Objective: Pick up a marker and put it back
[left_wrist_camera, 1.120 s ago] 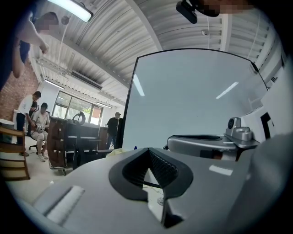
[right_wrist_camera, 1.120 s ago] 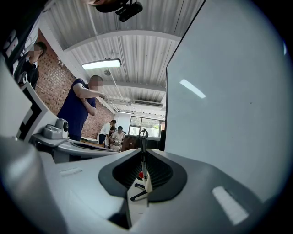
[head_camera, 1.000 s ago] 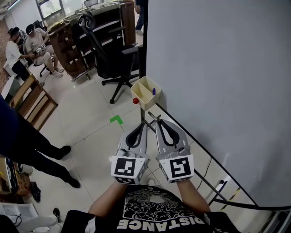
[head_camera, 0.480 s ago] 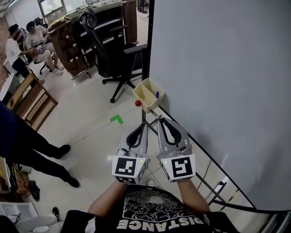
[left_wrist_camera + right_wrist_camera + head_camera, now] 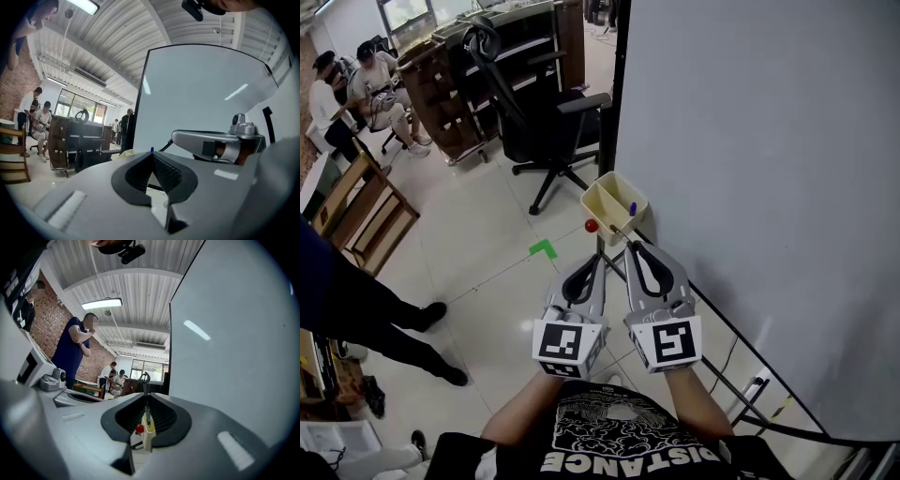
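- My left gripper (image 5: 596,260) is held low in front of me with its jaws pressed together at the tips. In the left gripper view (image 5: 151,154) nothing is pinched between them.
- My right gripper (image 5: 630,247) sits just beside it on the right. Its jaws are also closed tip to tip and empty in the right gripper view (image 5: 146,395).
- Both grippers point towards the far cream holder (image 5: 606,195), which hangs at the lower left corner of the whiteboard (image 5: 759,169).
- The right gripper's tips are near the holder's near edge, but I cannot tell whether they touch it.
- The blue marker (image 5: 632,208) stands in the holder on the side next to the whiteboard, with only its tip showing above the rim. In the left gripper view that blue tip (image 5: 151,149) peeks just over my closed jaws.
- A red round piece (image 5: 592,225) sits against the holder's near left outside corner. In the right gripper view it (image 5: 139,429) shows beside the holder (image 5: 149,433) through the gap behind my jaw tips.
- A black office chair (image 5: 534,122) stands on the tiled floor (image 5: 478,244) beyond the holder, to the far left.
- A green tape mark (image 5: 543,248) lies on the floor, left of my left gripper.
- People sit at the far left of the room, and someone in dark trousers stands at the near left.
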Motion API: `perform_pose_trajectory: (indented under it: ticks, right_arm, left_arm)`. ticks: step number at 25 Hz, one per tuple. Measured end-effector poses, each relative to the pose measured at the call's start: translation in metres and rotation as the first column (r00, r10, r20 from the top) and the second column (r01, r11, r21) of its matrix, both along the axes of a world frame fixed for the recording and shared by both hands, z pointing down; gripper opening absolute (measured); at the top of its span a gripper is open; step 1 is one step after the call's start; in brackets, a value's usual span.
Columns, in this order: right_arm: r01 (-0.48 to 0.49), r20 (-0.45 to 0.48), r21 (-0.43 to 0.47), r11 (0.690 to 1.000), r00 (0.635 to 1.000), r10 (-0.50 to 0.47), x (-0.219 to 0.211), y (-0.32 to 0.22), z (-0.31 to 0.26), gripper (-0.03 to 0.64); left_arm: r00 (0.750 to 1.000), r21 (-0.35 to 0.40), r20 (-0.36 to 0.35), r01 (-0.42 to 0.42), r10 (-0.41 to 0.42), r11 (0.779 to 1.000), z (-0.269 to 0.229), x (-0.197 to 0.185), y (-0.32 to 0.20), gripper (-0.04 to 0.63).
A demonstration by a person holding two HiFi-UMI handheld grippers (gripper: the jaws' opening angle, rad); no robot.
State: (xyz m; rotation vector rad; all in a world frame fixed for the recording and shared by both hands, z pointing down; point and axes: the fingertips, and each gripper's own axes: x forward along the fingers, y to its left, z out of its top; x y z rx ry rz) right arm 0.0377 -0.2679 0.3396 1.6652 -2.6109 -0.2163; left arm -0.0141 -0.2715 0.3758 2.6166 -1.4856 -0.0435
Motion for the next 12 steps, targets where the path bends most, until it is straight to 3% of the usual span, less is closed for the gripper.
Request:
perform_pose_trajectory:
  ticks: [12]
  right_arm:
    - [-0.032,-0.004,-0.046,0.998,0.999,0.032,-0.009,-0.047,0.032,0.029]
  left_arm:
    - [1.0,-0.027,0.006,-0.025,0.025,0.999,0.01,-0.006,-0.036,0.005]
